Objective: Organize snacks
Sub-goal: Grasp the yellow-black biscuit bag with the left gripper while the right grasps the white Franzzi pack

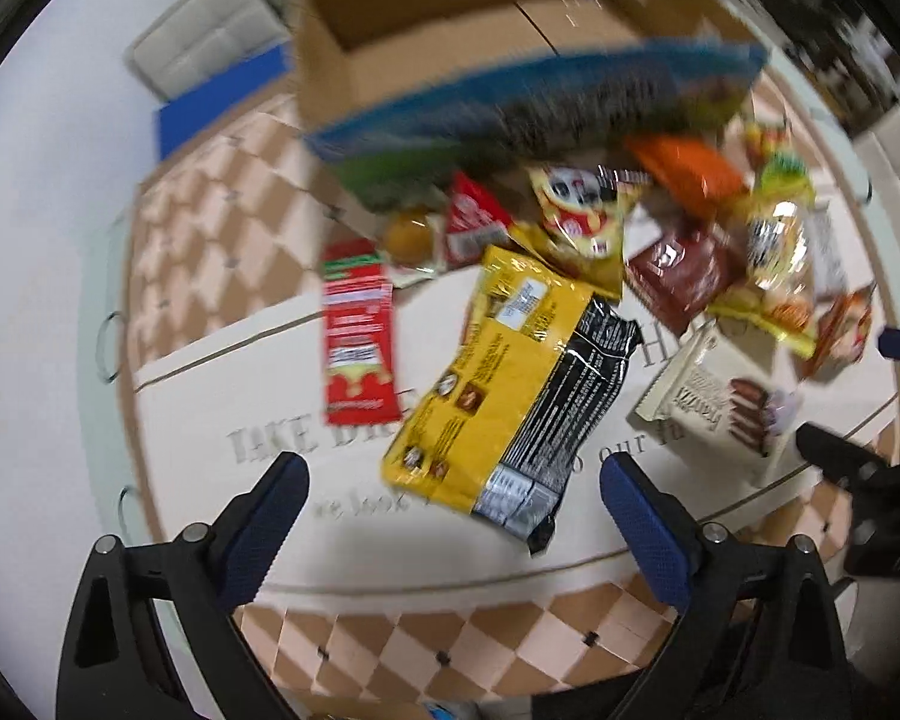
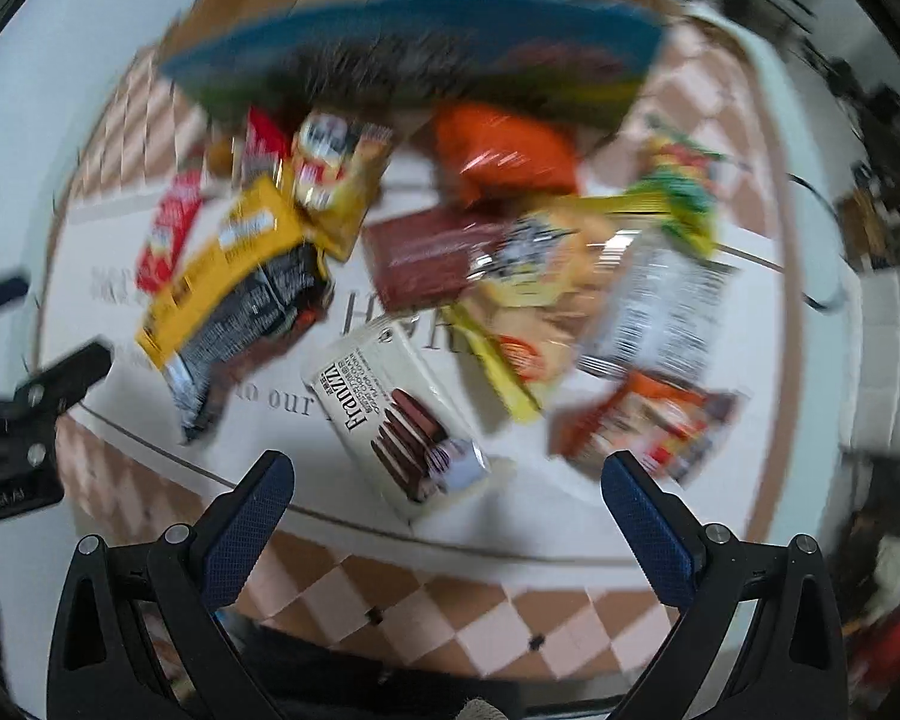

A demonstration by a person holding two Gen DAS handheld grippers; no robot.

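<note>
Left claw point(image 1: 453, 495) is standing wide open over the near edge of the bench point(image 1: 222, 420), holding nothing; its blue pads are showing a clear gap with only the mat beneath. Right claw point(image 2: 447, 489) is likewise gaping wide and gripping nothing, hovering just short of the cream biscuit box point(image 2: 399, 414), which is lying flat and angled between its fingers' line of view.

The bench is carrying a checkered mat point(image 1: 210, 228) with a pale lettered centre panel. On that panel the snacks are lying in a loose heap. Nearest the left claw, a yellow-and-black packet point(image 1: 510, 384) is lying diagonally. Beside it to the left, a red packet point(image 1: 357, 342) is lying flat, apart from the heap. The cream biscuit box point(image 1: 714, 396) is sitting to the right of the yellow-and-black packet.

Further back, a brown packet point(image 2: 426, 252), an orange bag point(image 2: 504, 153) and several small yellow packets are overlapping; blur is preventing finer reading. Beyond them a large blue bag point(image 1: 540, 102) is leaning against an open cardboard box point(image 1: 450, 24) at the far side.
</note>
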